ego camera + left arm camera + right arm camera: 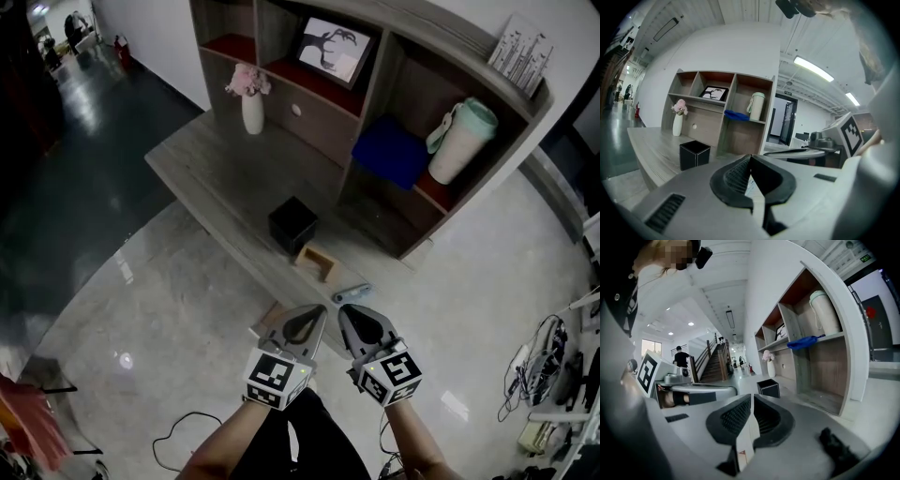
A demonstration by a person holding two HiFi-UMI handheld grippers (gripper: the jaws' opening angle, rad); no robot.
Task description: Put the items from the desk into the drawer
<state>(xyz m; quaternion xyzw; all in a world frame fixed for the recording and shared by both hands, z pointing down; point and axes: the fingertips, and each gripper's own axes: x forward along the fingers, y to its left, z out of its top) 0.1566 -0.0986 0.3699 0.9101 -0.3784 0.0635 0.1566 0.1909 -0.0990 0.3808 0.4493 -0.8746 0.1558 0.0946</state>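
A small grey-blue oblong item (352, 293) is seen lying flat near the front edge of the desk (211, 155), its long axis running roughly left to right in the head view. It is placed just beyond the tips of the left gripper (321, 311) and right gripper (344, 310). Both grippers are held closed on nothing.

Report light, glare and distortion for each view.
Head view: dim overall, with lamp glare on the glossy floor. Left gripper view: strong fisheye, and the ceiling lamp is blown out. Right gripper view: fisheye bows the shelf unit into a curve.
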